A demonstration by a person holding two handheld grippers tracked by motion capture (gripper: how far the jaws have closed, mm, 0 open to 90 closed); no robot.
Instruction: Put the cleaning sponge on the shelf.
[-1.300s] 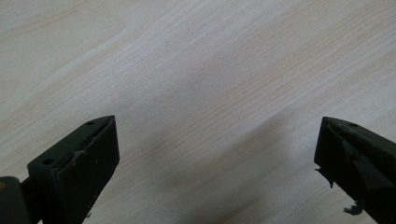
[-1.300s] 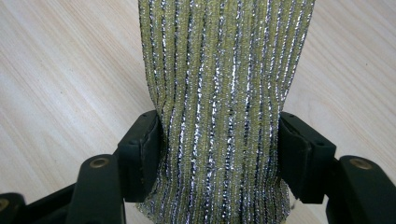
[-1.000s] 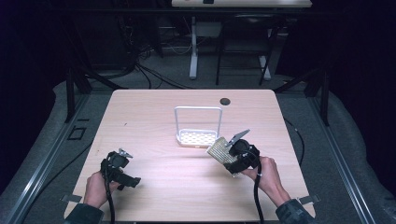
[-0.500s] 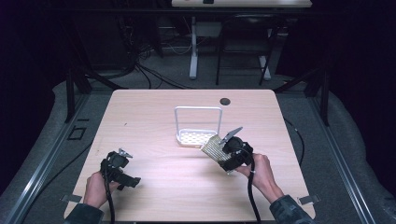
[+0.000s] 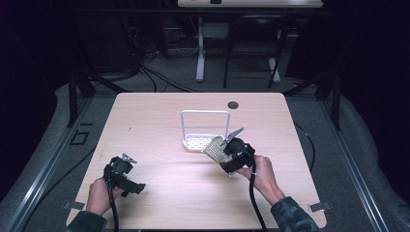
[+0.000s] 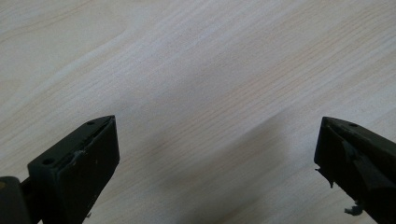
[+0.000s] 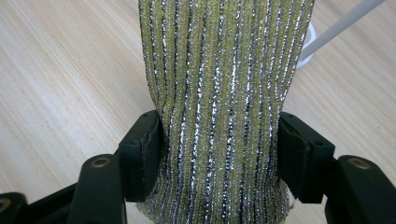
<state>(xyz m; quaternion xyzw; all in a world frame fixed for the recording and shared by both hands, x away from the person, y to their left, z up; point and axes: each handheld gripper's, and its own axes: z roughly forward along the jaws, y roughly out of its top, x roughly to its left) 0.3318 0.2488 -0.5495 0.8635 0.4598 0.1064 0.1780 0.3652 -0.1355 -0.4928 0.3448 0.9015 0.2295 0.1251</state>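
Pale wood table (image 5: 159, 121); right gripper (image 5: 223, 151) clamping glittery sponge (image 7: 224, 93), left gripper (image 5: 129, 182) wide apart, unladen.

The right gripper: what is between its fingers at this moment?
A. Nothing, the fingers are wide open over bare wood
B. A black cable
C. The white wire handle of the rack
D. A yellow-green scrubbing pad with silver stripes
D: in the right gripper view the right gripper has both fingers pressed against the sides of the striped scrubbing pad, while the white rack stands apart behind it.
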